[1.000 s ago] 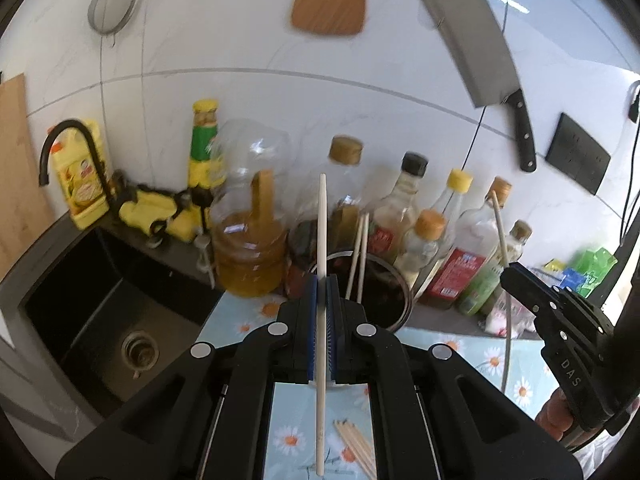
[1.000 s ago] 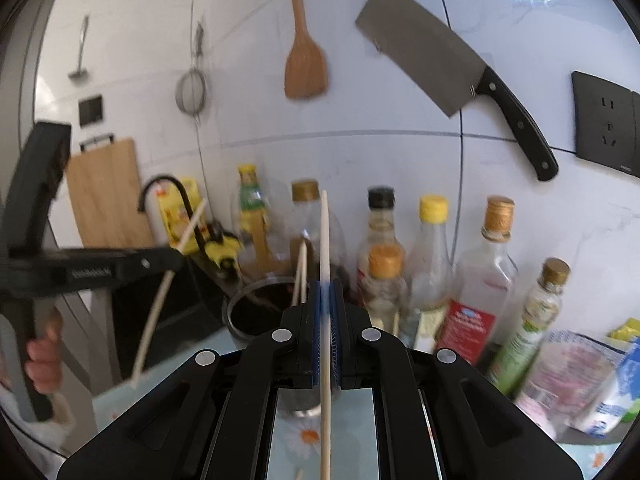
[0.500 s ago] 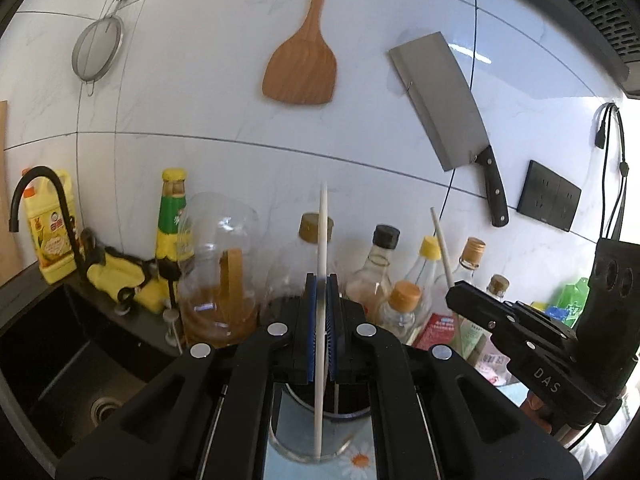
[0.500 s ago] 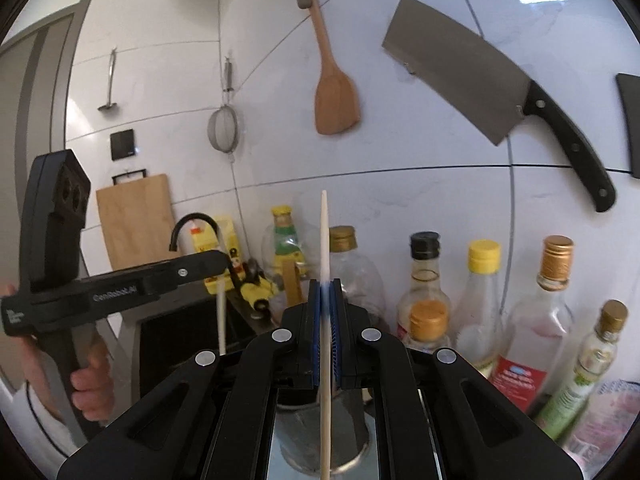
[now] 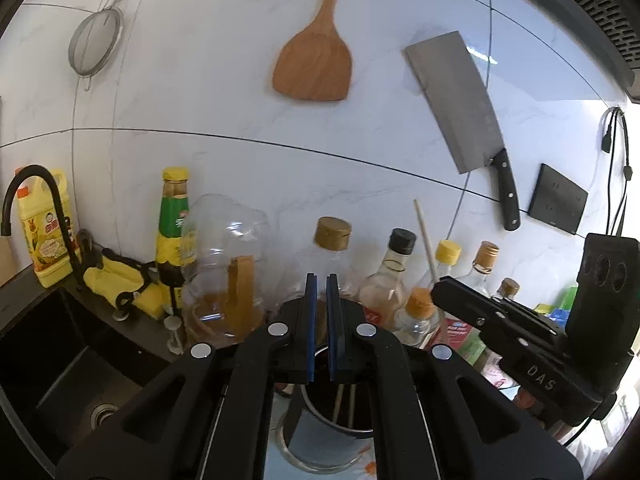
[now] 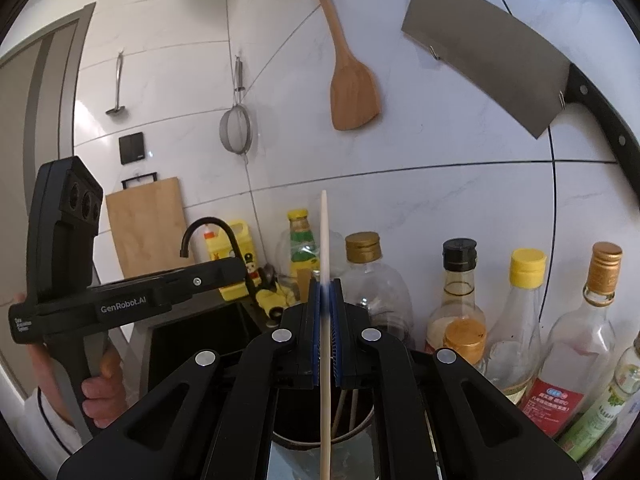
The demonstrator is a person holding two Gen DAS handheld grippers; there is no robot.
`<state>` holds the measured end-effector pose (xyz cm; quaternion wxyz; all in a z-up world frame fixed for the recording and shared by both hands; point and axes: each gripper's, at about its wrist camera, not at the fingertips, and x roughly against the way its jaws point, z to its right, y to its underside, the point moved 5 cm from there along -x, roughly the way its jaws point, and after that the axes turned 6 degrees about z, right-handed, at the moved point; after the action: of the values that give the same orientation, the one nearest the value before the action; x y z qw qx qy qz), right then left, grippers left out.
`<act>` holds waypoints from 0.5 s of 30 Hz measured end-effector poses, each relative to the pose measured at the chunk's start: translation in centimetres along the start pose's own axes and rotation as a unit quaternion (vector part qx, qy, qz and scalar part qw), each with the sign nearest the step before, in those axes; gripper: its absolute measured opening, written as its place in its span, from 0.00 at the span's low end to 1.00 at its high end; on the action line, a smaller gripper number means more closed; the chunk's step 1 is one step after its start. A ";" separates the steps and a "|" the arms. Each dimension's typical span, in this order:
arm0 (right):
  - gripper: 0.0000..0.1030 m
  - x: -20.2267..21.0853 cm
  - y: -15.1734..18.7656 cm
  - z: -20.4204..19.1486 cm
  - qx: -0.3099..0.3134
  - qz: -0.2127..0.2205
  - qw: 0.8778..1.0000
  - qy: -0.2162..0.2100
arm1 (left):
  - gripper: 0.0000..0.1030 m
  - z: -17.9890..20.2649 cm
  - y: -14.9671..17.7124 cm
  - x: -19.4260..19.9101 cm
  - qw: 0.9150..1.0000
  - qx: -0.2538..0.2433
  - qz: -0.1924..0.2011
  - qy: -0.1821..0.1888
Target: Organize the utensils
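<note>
Mostly hidden beneath the black gripper bodies: a round, dark steel utensil holder [image 5: 320,440], at 6 o'clock in both wrist views, with only part of its rim and shadowed inside on show. Hard to count inside it: thin pale chopsticks in the holder [image 5: 340,400], perhaps two or three, upright and lost in the gloom. Cut off at the bottom edge of the right wrist view: the lower end of a smooth, pale, tapered chopstick [image 6: 325,240], upright, above the holder's mouth, its blurred middle pinched between the blue ribbed pads of the right gripper [image 6: 326,292]. Clamped firmly, then, on that chopstick.

At 6 o'clock in the left wrist view: the left gripper [image 5: 321,280], drawn in to a thin slit, nothing between its pads, poised over the same holder. Partly out of frame at 8 o'clock in the right wrist view: a hand [image 6: 96,396] around the left gripper's handle, with a white sleeve below.

On the glossy white tiled wall: a flat wooden spatula [image 5: 314,68] at 12 o'clock, a broad steel cleaver [image 5: 456,100] with a black riveted handle at 2 o'clock, a round mesh strainer [image 5: 94,44] at 10 o'clock. Behind the holder, a row of clear glass and plastic bottles [image 5: 394,280], labels too small to read. At 8 o'clock, a matte black sink [image 5: 60,360], only half in frame.
</note>
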<state>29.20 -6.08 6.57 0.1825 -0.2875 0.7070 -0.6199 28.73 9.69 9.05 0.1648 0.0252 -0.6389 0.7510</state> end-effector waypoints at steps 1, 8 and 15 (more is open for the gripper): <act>0.05 0.1 0.1 0.0 -0.001 -0.001 1.000 -0.002 | 0.05 -0.2 0.1 0.1 1.000 0.000 -0.003 -0.001; 0.05 0.9 1.2 -0.2 0.001 -0.020 1.000 0.009 | 0.05 -3.1 1.4 2.2 0.999 -0.004 -0.030 -0.039; 0.05 2.3 2.0 -1.0 0.001 -0.032 0.999 0.016 | 0.05 -7.0 1.9 6.5 0.995 0.015 -0.042 -0.085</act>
<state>26.47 -6.62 5.03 0.1513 -0.2997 0.6995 -0.6309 23.27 17.61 7.59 0.1405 0.1181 -0.6381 0.7478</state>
